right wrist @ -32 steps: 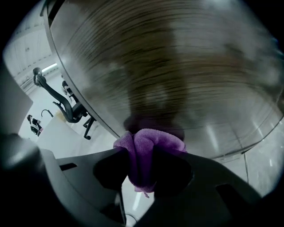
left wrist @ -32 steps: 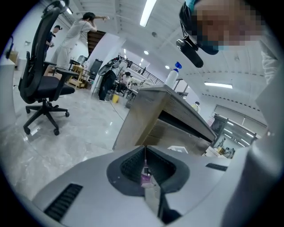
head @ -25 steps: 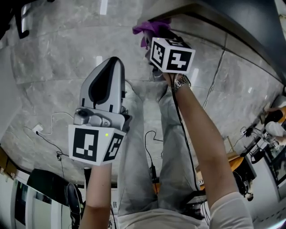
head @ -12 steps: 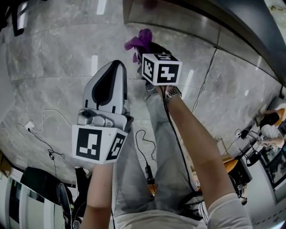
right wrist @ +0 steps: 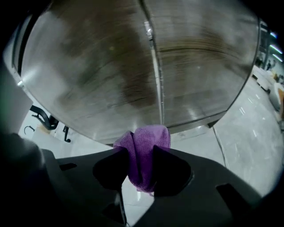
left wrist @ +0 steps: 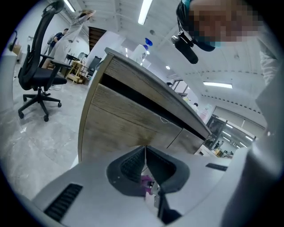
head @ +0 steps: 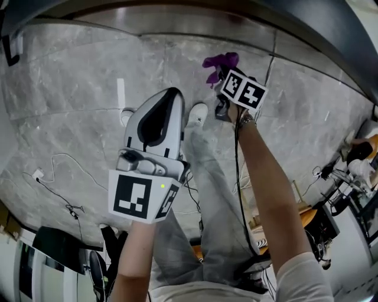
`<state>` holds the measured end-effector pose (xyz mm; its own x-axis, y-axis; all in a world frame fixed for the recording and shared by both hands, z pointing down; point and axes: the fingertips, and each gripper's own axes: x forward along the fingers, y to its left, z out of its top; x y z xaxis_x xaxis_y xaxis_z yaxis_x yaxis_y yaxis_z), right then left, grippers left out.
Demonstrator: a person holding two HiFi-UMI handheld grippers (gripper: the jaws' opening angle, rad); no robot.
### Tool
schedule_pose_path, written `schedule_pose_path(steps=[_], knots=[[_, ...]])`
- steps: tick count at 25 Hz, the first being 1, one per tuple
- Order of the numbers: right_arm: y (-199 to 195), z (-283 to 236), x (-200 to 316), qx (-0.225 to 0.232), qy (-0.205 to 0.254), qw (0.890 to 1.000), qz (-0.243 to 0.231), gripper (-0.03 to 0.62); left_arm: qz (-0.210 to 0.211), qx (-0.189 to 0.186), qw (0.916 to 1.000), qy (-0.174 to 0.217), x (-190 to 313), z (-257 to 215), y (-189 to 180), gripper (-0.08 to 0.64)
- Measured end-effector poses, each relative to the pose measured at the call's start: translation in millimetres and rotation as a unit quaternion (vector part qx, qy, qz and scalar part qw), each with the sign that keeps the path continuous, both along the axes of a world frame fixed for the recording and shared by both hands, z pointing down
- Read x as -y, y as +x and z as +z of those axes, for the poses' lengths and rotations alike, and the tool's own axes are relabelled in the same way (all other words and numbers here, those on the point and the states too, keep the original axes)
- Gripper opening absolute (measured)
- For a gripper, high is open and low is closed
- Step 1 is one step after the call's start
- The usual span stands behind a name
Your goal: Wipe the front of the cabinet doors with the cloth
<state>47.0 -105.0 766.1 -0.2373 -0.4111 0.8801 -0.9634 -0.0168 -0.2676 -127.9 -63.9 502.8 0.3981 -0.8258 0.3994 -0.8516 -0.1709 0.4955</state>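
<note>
Head view: looking steeply down past grey trousers (head: pixel 218 194) onto a pale marble floor (head: pixel 71 106); reaching forward with the right gripper (head: pixel 223 74), clamping a bunched purple cloth (head: pixel 220 61) at its tip; holding that cloth low, near the foot of the cabinet (head: pixel 177 10) running along the top edge, seemingly just short of it; carrying the left gripper (head: pixel 172 94) nearer in, above the floor, clenched on nothing.

Left gripper view: looking along jaws pressing together with nothing between them; catching only a purple speck through the gap below, likely the same cloth; taking in the wood-grain cabinet doors (left wrist: pixel 124 119) from one side, a dark recess under the tabletop (left wrist: pixel 146 77), a spray bottle (left wrist: pixel 144 48) standing on it, an office chair (left wrist: pixel 37 57) at far left.

Right gripper view: facing two doors close up, with a vertical seam (right wrist: pixel 155 75) running between them; gripping the cloth firmly, a fold bulging past the jaws toward the doors' lower edge; not showing whether fabric is touching wood.

Progress, as a judgement: cloth in hand and aimed at the fronts, so wiping looking ready to start or barely begun; making out no streak or cleaned patch; leaving, apparently, most of both fronts to cover.

Writing: finding no brand, label or legible word anywhere; seeing only black-and-white square patterns on the marker cubes (head: pixel 139 197).
</note>
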Motion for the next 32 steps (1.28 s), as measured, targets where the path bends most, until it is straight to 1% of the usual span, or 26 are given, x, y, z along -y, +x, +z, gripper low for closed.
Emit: schedule_pose_path(steps=[2, 5, 9, 13, 16, 21, 24, 27, 32], knots=[[18, 11, 13, -0.002, 0.005, 1.0, 0.021, 0.14, 0.003, 0.007, 1.0, -0.002, 2, 7, 4, 0.017], [29, 30, 23, -0.006, 0.0, 1.0, 0.027, 0.14, -0.012, 0.012, 0.9998, -0.011, 3, 22, 0, 0.017], [22, 51, 41, -0.024, -0.006, 1.0, -0.004, 0.14, -0.048, 0.01, 0.9987, -0.015, 11, 36, -15, 0.017], [4, 50, 56, -0.036, 0.009, 0.999, -0.033, 0.14, -0.052, 0.003, 0.9986, -0.015, 12, 39, -25, 0.017], [-22, 44, 61, -0.038, 0.016, 0.998, -0.057, 0.14, -0.044, 0.005, 0.9989, -0.017, 11, 36, -37, 0.017], [-77, 32, 61, -0.029, 0.026, 0.996, -0.077, 0.14, -0.021, 0.002, 0.9997, -0.012, 9, 26, -69, 0.017], [-121, 27, 57, -0.024, 0.029, 0.995, -0.091, 0.14, -0.011, 0.004, 0.9999, -0.012, 5, 25, -100, 0.017], [-171, 24, 53, -0.008, 0.032, 0.994, -0.101, 0.14, -0.005, 0.014, 0.9997, -0.018, -2, 29, -138, 0.017], [-241, 20, 48, 0.024, 0.03, 0.993, -0.114, 0.14, -0.02, 0.025, 0.9992, -0.023, -6, 33, -194, 0.017]])
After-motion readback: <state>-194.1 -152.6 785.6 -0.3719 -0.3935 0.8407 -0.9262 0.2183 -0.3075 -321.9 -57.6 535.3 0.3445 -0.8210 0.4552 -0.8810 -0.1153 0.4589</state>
